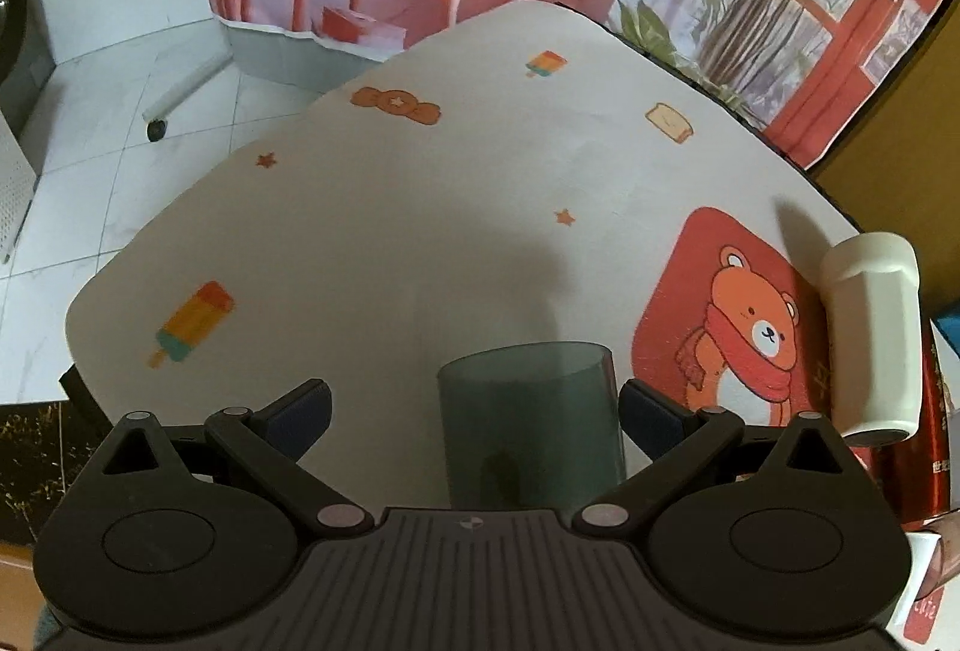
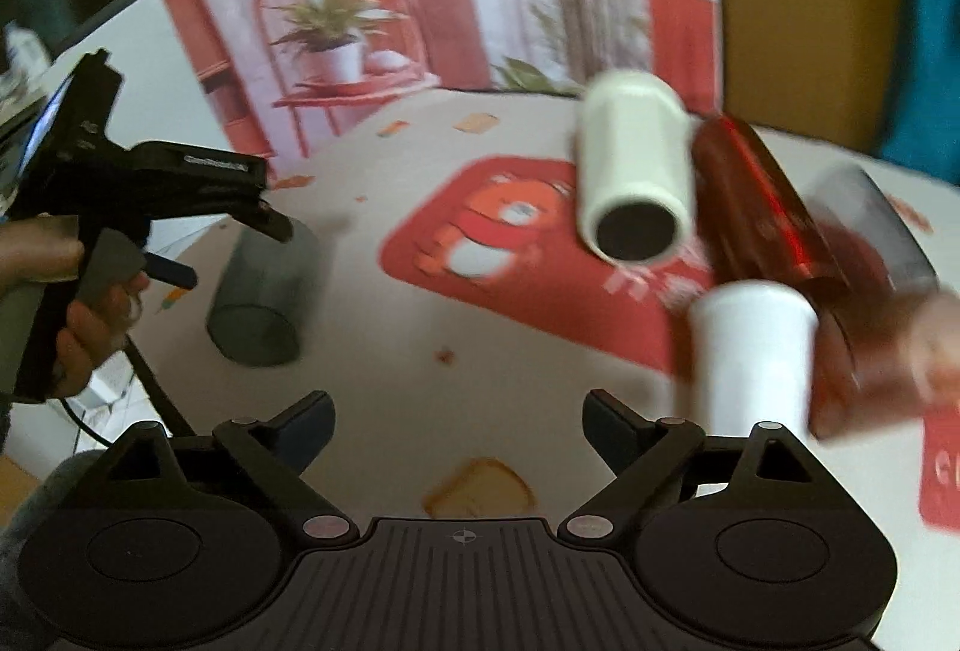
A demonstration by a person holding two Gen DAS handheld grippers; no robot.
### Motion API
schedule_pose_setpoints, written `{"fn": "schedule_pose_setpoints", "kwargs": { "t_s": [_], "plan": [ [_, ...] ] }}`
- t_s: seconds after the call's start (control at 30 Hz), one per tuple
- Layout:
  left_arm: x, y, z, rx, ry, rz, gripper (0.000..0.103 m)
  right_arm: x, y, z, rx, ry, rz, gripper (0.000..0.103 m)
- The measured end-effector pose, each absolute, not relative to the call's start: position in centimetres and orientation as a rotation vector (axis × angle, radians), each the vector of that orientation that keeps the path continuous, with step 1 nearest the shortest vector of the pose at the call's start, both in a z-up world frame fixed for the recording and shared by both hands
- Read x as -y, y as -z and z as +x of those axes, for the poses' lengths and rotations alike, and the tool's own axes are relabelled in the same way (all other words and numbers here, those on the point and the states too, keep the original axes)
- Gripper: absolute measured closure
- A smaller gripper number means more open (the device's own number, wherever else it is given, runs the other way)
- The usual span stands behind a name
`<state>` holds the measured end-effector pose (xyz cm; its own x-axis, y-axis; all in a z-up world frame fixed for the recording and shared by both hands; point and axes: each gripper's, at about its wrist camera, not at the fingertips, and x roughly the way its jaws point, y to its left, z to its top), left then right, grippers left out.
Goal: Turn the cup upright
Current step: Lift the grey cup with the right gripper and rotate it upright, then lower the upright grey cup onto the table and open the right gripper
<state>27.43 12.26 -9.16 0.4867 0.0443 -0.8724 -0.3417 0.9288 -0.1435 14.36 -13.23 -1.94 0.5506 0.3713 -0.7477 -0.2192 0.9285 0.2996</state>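
Closing on the smooth grey tumbler (image 1: 531,423), which lies on its side on the table (image 1: 360,231) between the wide-open, empty left gripper (image 1: 474,405), may squeeze it out, while the right gripper (image 2: 459,420) is also open and empty.

**Left wrist view: grey cup between open jaws**

The left gripper (image 1: 474,405) has its jaws spread wide. A translucent grey cup (image 1: 531,426) sits between them, nearer the right jaw, on the white bench (image 1: 390,231). A white cup (image 1: 873,333) lies on its side at the right edge, beside a red bear mat (image 1: 729,315). A popsicle print (image 1: 192,321) marks the bench at left.
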Motion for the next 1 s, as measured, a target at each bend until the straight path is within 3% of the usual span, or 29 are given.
{"fn": "schedule_pose_setpoints", "kwargs": {
  "t_s": [0.13,0.2,0.27,0.6,1.0],
  "plan": [
    [-11.7,9.6,27.7,-1.098,-0.221,-0.351,0.003,13.9,2.5,14.3,-0.923,-0.346,0.214,0.015],
    [-11.7,10.1,27.5,-1.119,-0.203,-0.385,0.011,13.7,2.5,14.3,-0.922,-0.359,0.219,0.015],
    [-12.0,10.1,27.1,-1.099,-0.173,-0.438,0.032,13.5,2.4,14.3,-0.925,-0.368,0.222,0.015],
    [-11.2,6.8,24.0,-0.868,-0.163,-0.234,0.033,13.3,2.8,14.0,-0.939,-0.357,0.226,0.015],
    [-11.3,7.0,27.6,-0.799,-0.242,-0.176,0.033,13.6,3.0,13.8,-0.948,-0.328,0.221,0.014]
  ]
}}
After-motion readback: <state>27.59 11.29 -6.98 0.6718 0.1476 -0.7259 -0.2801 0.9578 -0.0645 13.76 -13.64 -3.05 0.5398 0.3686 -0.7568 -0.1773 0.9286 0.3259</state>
